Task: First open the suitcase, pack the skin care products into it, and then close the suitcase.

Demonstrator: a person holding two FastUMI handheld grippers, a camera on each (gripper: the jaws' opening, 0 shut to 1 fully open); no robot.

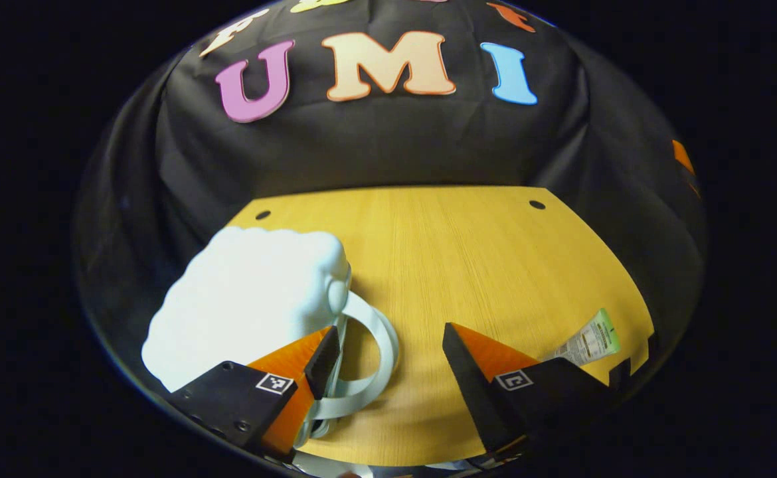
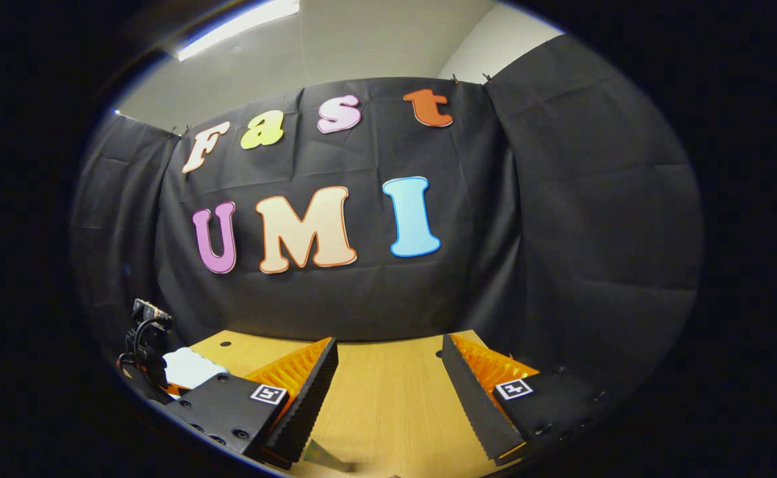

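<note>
Left gripper view: the white suitcase [image 1: 249, 302] sits at lower left of the frame on the yellow wooden table [image 1: 468, 265]. It is a puffy, cloud-shaped case. Its long axis runs from lower left up toward the frame's middle, its rounded end pointing to the table's far edge. The pale looped handle [image 1: 378, 335] hangs off its right side, curling toward the bottom of the frame. The suitcase looks closed, but no seam can be made out; its lower part is hidden behind the left finger.

The left gripper [image 1: 388, 352] has its fingers spread wide, nothing between them. The left finger's tip lies over the handle loop; whether it touches I cannot tell.

A skin care tube [image 1: 588, 340] lies at lower right, near the table's right edge. Long axis slants upward to the right, green end uppermost, lower end cut off behind the right finger.

Right gripper view: the right gripper [image 2: 388, 362] is also spread wide, holding nothing, over bare table. At lower left, a small patch of the white suitcase shows beside a dark cabled device [image 2: 144, 342], too small to identify. A pale pointed sliver [image 2: 322, 457] at the bottom centre is cut off; cannot tell what it is.
</note>
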